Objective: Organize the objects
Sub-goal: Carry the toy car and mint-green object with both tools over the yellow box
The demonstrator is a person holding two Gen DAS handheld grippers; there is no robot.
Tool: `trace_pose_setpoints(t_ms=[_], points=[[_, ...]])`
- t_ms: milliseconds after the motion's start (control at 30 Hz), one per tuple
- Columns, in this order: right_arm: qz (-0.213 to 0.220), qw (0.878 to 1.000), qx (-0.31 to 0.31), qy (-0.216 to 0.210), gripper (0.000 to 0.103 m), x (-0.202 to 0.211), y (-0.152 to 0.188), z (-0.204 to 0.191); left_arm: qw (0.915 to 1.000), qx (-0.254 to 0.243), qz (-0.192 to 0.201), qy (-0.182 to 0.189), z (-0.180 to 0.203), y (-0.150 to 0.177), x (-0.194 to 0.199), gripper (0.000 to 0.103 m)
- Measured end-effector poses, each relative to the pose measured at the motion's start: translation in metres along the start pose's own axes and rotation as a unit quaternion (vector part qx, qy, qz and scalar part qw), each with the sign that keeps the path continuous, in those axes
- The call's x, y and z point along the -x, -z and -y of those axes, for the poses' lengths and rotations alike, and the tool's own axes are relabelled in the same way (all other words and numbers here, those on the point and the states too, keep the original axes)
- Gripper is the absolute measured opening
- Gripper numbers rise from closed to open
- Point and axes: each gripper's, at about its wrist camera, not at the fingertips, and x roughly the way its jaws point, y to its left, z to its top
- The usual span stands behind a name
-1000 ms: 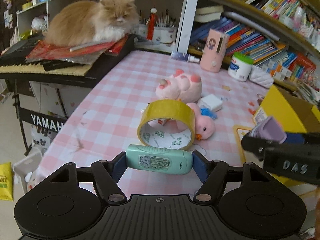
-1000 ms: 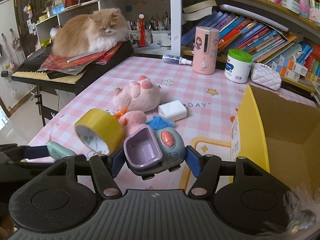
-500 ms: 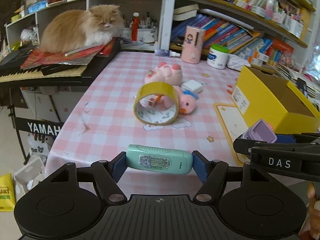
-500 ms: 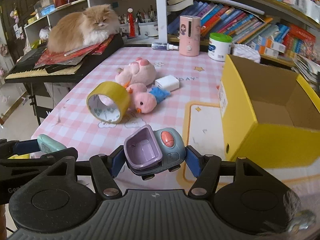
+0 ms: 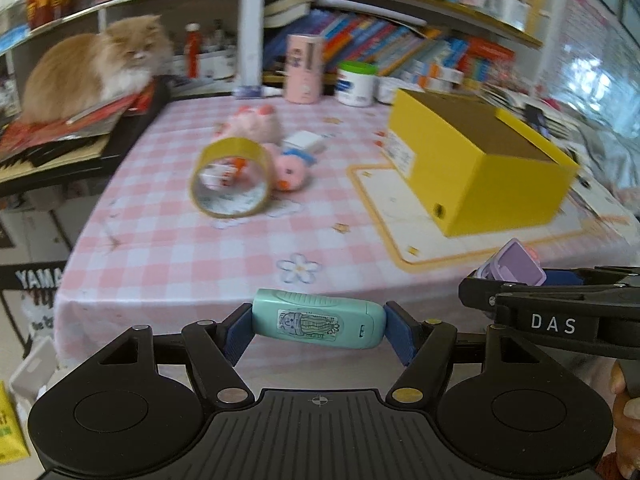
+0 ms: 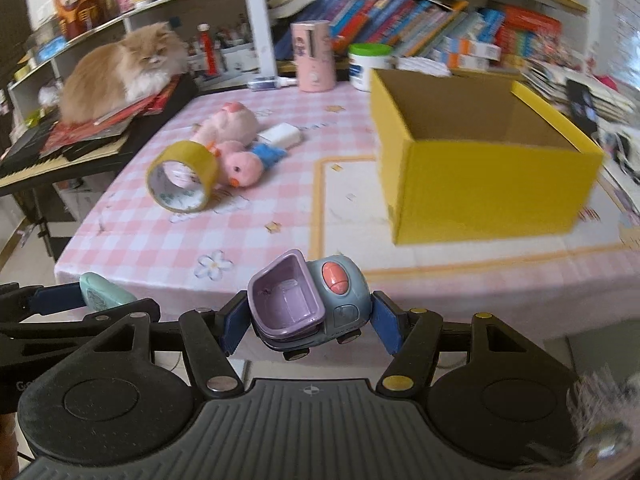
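My left gripper (image 5: 318, 326) is shut on a mint green device (image 5: 318, 325) with a cactus sticker, held off the table's near edge. My right gripper (image 6: 306, 318) is shut on a blue and purple toy car (image 6: 308, 304), also in front of the table; the car shows in the left wrist view (image 5: 516, 266) too. An open yellow cardboard box (image 6: 480, 184) stands on the table at the right. A roll of yellow tape (image 6: 182, 176), a pink duck plush (image 6: 244, 162), a pink pig plush (image 6: 228, 120) and a white charger (image 6: 282, 134) lie mid-table.
A checked pink cloth covers the table (image 6: 160, 240). An orange cat (image 6: 124, 72) lies on books on a keyboard at the left. A pink humidifier (image 6: 314, 56), a white jar (image 6: 366, 66) and bookshelves line the back.
Both grippers have drawn back from the table and swung right, each keeping its object. The tape and plush toys look farther away, and the yellow box shows fully.
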Motion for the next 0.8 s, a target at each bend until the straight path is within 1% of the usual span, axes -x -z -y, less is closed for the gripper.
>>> trace_pose_setpoints(t_ms=[200,333,633,800], points=[[0.0,0.999,-0.042,0.034,0.062,0.017,0.018,0.024,0.999,-0.034,-0.004,0.029,0.023,0.003,-0.001,0.069],[0.001,0.997,-0.058,0.048,0.062,0.026,0.027,0.035,0.9976,-0.052,-0.009,0.044,0.037,0.003,-0.003,0.069],[0.002,0.992,-0.092,0.082,0.062,0.039,0.037,0.065,0.9923,-0.092,-0.016,0.082,0.074,-0.003,-0.015,0.069],[0.0,0.989,-0.113,0.098,0.062,0.043,0.039,0.085,0.99,-0.107,-0.015,0.091,0.089,-0.008,-0.02,0.069]])
